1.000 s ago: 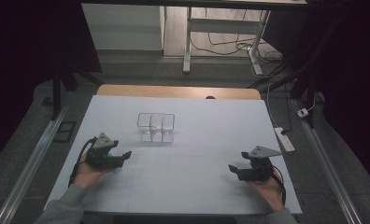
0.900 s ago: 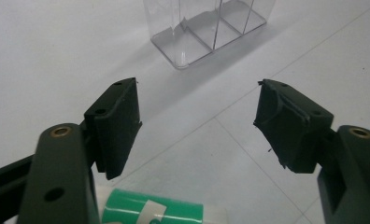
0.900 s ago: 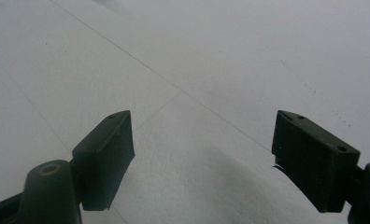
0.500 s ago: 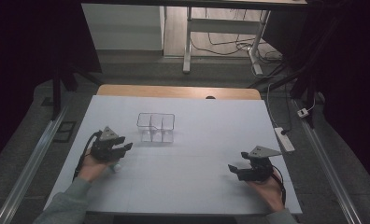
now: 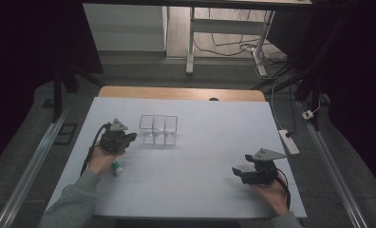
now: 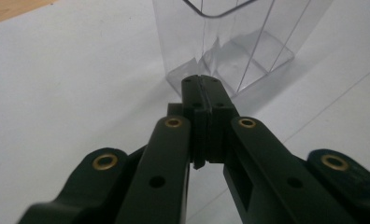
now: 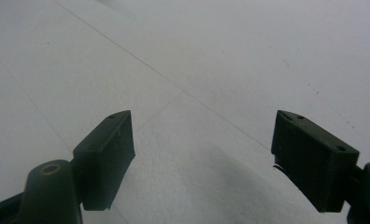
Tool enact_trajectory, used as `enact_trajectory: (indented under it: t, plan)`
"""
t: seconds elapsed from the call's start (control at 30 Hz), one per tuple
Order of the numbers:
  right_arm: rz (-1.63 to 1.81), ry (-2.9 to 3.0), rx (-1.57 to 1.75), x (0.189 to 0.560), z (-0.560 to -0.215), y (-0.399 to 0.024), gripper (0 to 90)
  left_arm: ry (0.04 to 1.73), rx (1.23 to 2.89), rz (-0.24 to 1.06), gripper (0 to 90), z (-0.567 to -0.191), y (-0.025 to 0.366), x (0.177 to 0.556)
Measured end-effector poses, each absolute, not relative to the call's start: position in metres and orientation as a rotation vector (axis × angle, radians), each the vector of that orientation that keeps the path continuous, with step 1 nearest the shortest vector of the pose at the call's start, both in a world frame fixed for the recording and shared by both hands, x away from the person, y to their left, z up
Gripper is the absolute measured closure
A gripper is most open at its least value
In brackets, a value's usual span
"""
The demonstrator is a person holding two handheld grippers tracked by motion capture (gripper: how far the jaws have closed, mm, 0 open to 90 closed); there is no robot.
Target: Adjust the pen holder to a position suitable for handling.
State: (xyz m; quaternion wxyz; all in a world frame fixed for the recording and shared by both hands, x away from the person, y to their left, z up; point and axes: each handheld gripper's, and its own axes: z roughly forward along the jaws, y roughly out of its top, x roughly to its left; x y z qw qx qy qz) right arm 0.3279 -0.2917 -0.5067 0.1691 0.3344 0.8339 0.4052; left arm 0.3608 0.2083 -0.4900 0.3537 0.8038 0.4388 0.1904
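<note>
The right hand-held gripper (image 5: 238, 172) rests low near the close right edge of the white surface (image 5: 205, 142), jaws spread wide over bare sheet, with open room all round it. Well apart on the other side, the left hand-held gripper (image 5: 129, 137) has its jaws pressed together on nothing, tips just short of the clear three-compartment container (image 5: 158, 129), whose long axis runs across, parallel to the near edge. A small white-and-green item (image 5: 117, 167) lies behind that gripper, beside the hand. Since a second ago the left hand-held gripper has moved forward toward the container; the right has stayed put.
</note>
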Motion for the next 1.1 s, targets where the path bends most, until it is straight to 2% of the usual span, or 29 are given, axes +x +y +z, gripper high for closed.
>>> enact_trajectory:
  t: [0.47,1.1]
  plan:
    - [1.154,2.370,0.956,0.328,-0.508,-0.291,20.9,1.177,2.057,0.483,88.4,-0.491,0.204,0.386]
    - [1.151,2.372,0.959,0.329,-0.508,-0.291,21.1,1.196,2.079,0.448,88.4,-0.500,0.203,0.395]
